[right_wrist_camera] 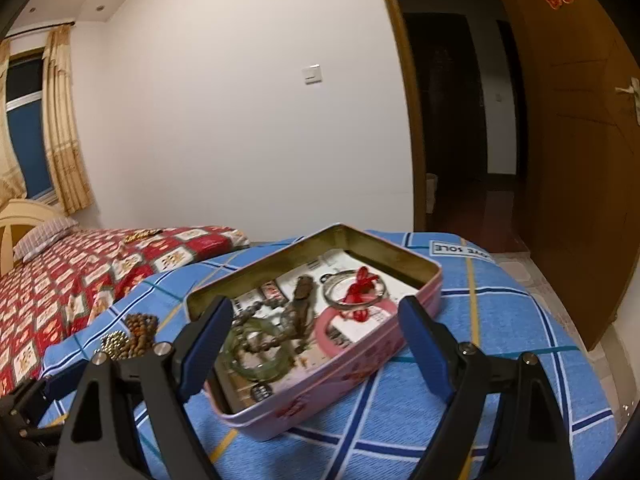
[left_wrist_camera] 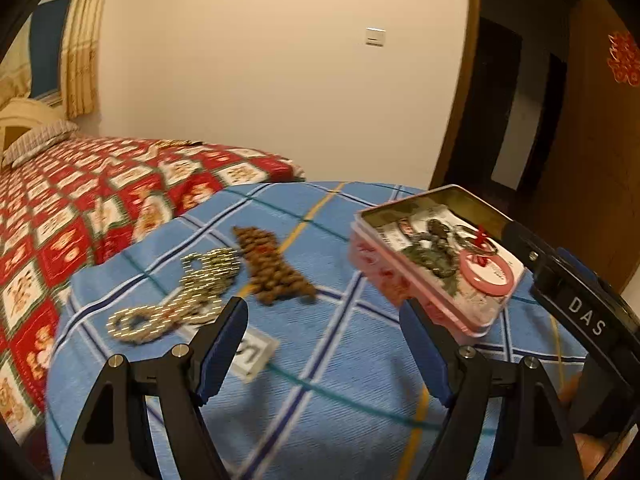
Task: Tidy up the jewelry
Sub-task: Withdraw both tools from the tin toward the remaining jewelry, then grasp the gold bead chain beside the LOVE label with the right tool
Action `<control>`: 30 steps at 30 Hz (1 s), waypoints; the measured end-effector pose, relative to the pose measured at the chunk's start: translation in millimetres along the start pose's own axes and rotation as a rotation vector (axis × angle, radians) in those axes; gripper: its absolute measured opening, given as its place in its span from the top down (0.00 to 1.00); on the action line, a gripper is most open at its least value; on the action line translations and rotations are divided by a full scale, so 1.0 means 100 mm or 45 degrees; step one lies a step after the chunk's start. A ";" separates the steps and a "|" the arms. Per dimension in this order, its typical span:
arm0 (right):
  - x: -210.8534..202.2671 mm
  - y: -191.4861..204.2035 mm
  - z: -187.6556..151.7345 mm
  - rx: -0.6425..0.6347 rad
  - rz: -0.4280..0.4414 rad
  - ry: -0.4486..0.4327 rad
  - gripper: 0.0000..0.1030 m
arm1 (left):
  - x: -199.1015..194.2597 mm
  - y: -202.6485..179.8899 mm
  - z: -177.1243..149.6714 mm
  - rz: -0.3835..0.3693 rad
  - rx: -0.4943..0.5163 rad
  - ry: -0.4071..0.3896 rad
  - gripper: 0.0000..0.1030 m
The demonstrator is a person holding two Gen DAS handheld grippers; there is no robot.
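Observation:
A pink tin box stands open on a blue plaid cloth. It holds a pink ring bangle, a clear bangle with a red bow, a green bangle and dark bead strings. The box also shows in the left wrist view. A gold bead chain and a brown bead string lie on the cloth left of the box. My left gripper is open above the cloth, nearer than the chains. My right gripper is open over the box, empty.
A bed with a red patterned cover lies to the left, with a gold item on it. A white label lies on the cloth. An open wooden door and dark hallway are at the right.

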State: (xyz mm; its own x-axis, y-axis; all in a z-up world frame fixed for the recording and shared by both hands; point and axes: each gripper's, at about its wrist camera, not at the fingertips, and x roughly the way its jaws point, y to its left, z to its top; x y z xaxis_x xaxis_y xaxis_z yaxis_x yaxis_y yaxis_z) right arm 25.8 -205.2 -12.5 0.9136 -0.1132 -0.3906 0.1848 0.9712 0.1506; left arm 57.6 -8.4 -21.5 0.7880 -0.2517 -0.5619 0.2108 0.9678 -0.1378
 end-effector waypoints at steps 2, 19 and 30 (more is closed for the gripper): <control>0.00 0.06 -0.01 -0.012 0.023 0.007 0.15 | -0.05 0.12 -0.01 0.032 -0.014 -0.002 0.24; 0.10 0.75 -0.22 -0.177 0.321 0.190 0.46 | -0.27 1.21 -0.02 0.244 -0.188 0.002 0.24; 0.57 1.60 -0.28 -0.210 0.610 0.415 0.49 | -0.41 1.45 -0.02 0.341 -0.148 -0.033 0.24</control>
State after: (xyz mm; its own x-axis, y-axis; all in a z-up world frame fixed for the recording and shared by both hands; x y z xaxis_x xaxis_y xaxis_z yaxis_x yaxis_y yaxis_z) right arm 96.8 -50.0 -36.2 0.7181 0.3898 -0.5766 -0.3026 0.9209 0.2458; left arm 54.4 142.5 -19.7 0.8216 0.0140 -0.5698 -0.0731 0.9940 -0.0810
